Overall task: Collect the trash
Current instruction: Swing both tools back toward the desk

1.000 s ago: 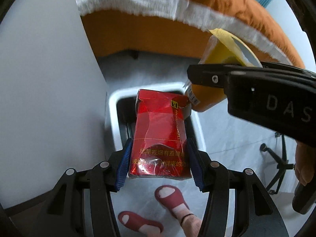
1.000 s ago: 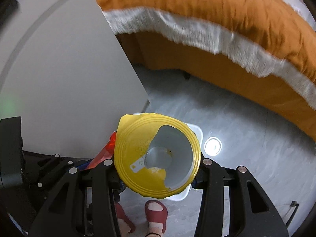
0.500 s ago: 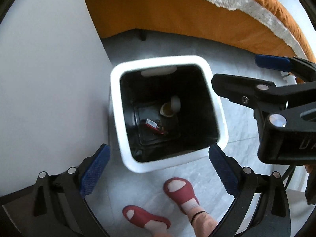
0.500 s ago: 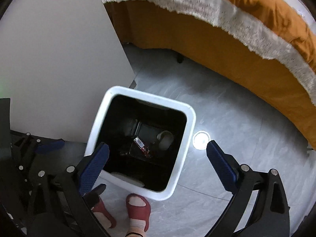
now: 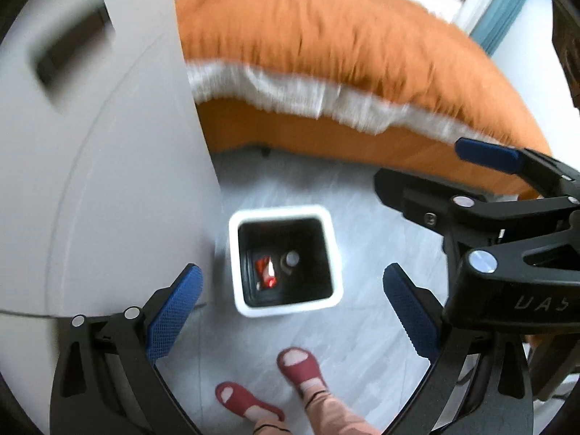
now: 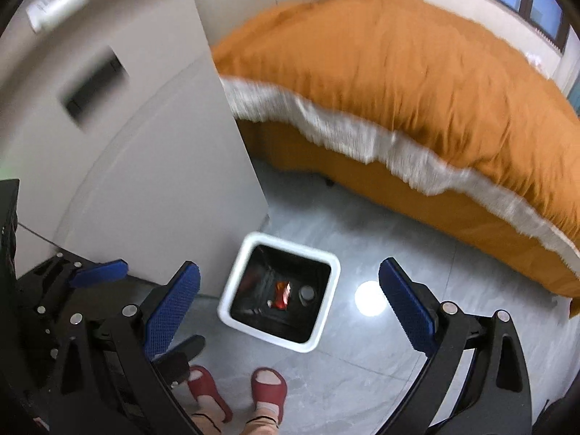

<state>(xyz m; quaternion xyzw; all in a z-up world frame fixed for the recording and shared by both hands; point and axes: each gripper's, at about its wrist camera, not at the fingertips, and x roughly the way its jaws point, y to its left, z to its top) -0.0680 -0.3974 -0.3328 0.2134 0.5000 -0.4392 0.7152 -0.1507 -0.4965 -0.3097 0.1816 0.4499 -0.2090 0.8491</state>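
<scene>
the left gripper (image 5: 291,308) is spread wide with nothing between its blue pads, and the right gripper (image 6: 290,308) is released the same way, empty too. below them a person's feet in red slippers (image 6: 268,386) stand on the grey floor (image 6: 362,380). just past the toes sits a white bin (image 5: 337,253) with a black inside, close beside a white cabinet (image 5: 108,181). at the bottom of the bin lie a red pack (image 5: 266,272) and a small round cup (image 5: 291,260), side by side. beyond the bin stands a bed with an orange cover (image 6: 398,72) and a white fringe along its edge
</scene>
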